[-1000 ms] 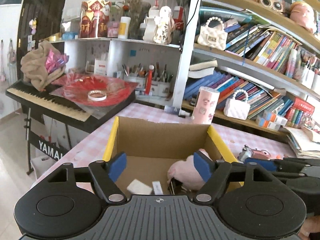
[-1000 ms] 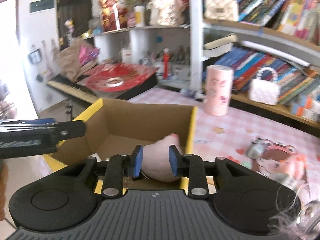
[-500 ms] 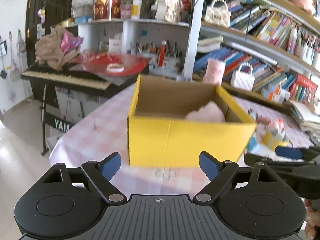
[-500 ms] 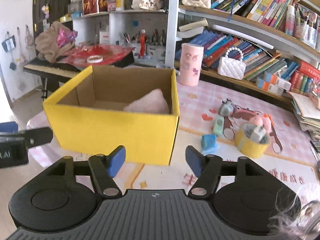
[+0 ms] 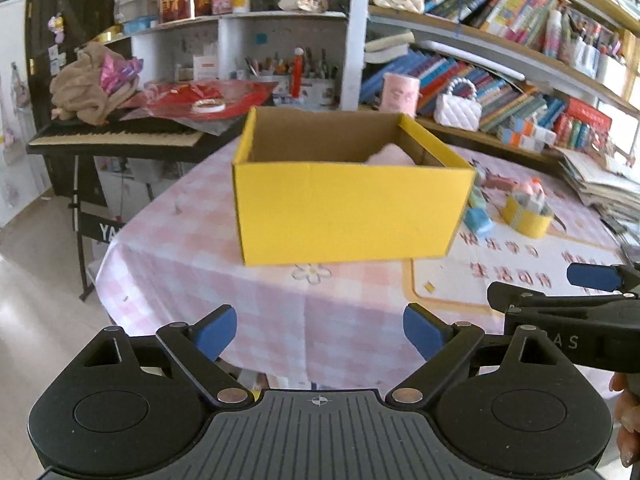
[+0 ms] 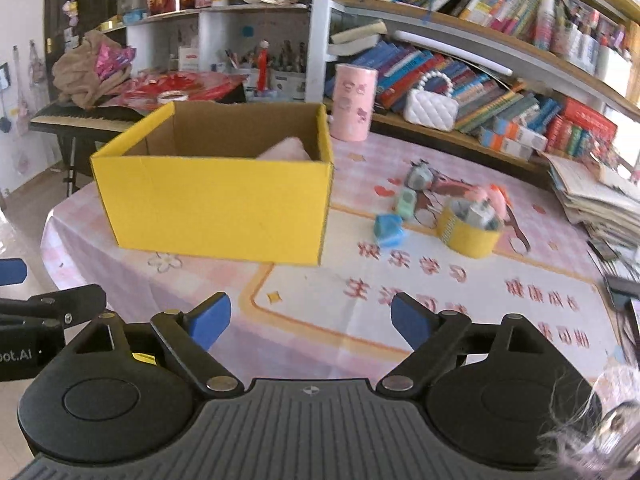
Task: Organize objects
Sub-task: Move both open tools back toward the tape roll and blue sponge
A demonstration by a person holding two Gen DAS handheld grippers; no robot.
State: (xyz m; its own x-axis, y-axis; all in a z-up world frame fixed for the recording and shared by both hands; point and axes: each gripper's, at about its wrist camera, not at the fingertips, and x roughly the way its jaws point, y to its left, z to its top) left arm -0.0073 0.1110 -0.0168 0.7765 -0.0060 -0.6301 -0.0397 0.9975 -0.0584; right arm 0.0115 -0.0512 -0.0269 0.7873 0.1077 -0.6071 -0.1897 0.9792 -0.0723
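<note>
- Hovering empty above the near edge of the tabletop (image 6: 460, 280), the right gripper (image 6: 310, 318) and left gripper (image 5: 320, 330) both have their fingers spread wide.
- Ahead stands the yellow box (image 6: 216, 204), a pink soft thing (image 6: 286, 150) already inside.
- Loose items lie right of the box: a blue cube (image 6: 388, 230), a green block (image 6: 406, 200), a yellow tape roll (image 6: 468, 232).
- These sit ahead and to the right, so the right gripper looks nearer; the blue cube seems the closest pick.
</note>
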